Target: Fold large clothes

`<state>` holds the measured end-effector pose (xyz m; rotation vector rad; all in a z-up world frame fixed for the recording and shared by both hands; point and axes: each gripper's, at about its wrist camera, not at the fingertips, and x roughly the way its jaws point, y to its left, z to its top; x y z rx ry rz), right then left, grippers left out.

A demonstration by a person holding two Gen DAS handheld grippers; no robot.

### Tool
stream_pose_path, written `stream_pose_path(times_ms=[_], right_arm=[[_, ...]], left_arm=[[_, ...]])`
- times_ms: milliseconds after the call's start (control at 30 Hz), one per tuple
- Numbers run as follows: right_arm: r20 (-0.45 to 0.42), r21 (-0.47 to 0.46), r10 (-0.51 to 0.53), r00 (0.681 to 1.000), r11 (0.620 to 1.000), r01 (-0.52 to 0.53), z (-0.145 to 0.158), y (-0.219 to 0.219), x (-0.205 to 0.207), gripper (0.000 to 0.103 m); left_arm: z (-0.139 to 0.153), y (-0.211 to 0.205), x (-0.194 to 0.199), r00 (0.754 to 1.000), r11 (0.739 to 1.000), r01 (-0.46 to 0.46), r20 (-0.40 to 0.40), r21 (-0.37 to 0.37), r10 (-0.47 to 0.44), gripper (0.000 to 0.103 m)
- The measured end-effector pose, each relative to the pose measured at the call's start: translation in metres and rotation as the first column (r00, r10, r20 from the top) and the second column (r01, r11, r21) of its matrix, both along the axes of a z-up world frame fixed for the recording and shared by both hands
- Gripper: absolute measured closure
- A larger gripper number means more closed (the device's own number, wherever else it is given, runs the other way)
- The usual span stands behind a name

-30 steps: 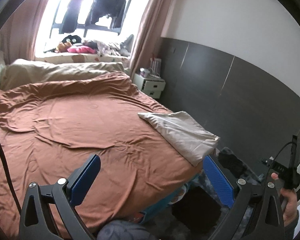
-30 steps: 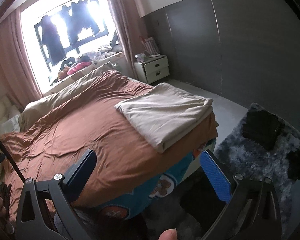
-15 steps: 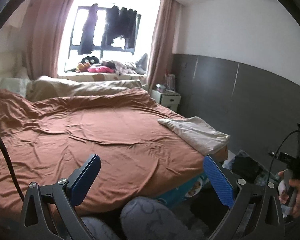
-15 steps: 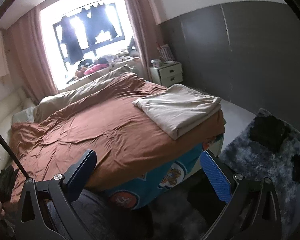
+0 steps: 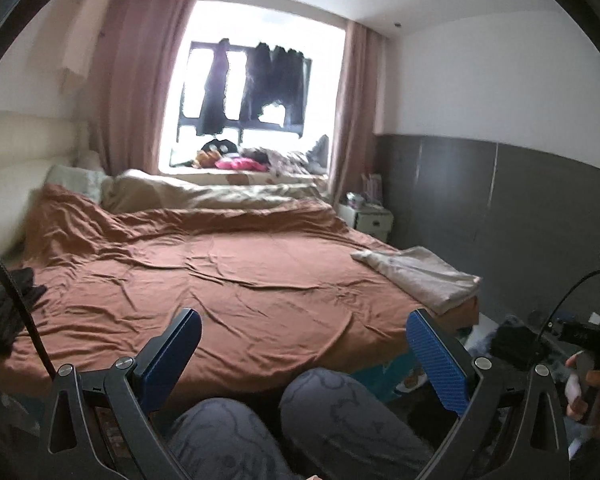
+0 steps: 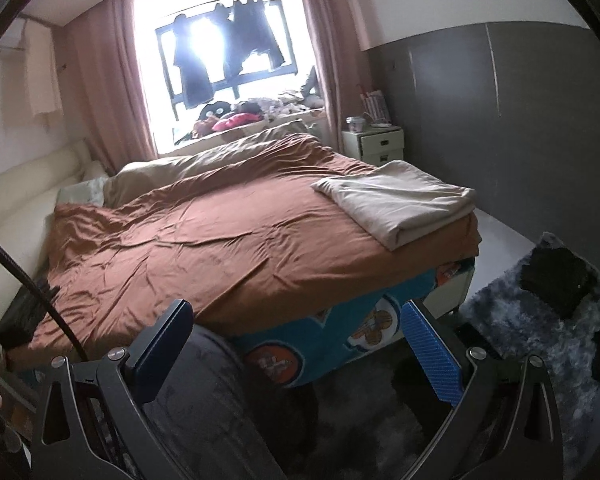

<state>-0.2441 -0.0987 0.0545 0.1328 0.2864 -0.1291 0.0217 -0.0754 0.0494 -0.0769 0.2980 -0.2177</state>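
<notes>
A folded beige cloth (image 5: 420,276) (image 6: 400,204) lies flat on the right near corner of the bed, on the rust-brown cover (image 5: 228,276) (image 6: 220,240). A dark garment (image 5: 4,308) (image 6: 20,316) sits at the bed's left edge. My left gripper (image 5: 304,348) is open and holds nothing; it hangs off the bed's near edge, above the person's knees (image 5: 332,408). My right gripper (image 6: 300,344) is also open with nothing in it, low by the bed's near side, well short of the beige cloth.
A white nightstand (image 6: 374,146) stands at the far right by a grey wall. Dark clothes hang in the bright window (image 5: 256,88), with a cluttered sill below. A grey shaggy rug (image 6: 540,320) with dark items lies right of the bed. A hand (image 5: 588,392) holds the other gripper's handle.
Both grippers have drawn back from the bed and tilted upward, so more wall and window show. The person's knees now fill the bottom of both views. The beige cloth stays put.
</notes>
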Motion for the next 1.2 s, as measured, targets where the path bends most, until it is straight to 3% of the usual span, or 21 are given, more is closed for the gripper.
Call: stream_pose_path(times_ms=[200, 433, 1200], right_arm=[[0.001, -0.022, 0.0, 1.0, 1.0, 0.0, -0.01, 0.007, -0.014, 0.0], [0.009, -0.028, 0.017, 1.0, 0.999, -0.017, -0.013, 0.023, -0.015, 0.0], [0.005, -0.059, 0.041, 0.999, 0.997, -0.041, -0.029, 0.05, -0.003, 0.0]], left_arm=[[-0.02, 0.017, -0.026, 0.998, 0.997, -0.064, -0.007, 0.036, 0.064, 0.0], [-0.021, 0.034, -0.04, 0.992, 0.992, -0.125, -0.001, 0.014, 0.125, 0.0], [-0.016, 0.026, -0.055, 0.993, 0.993, -0.114, 0.029, 0.041, 0.113, 0.0]])
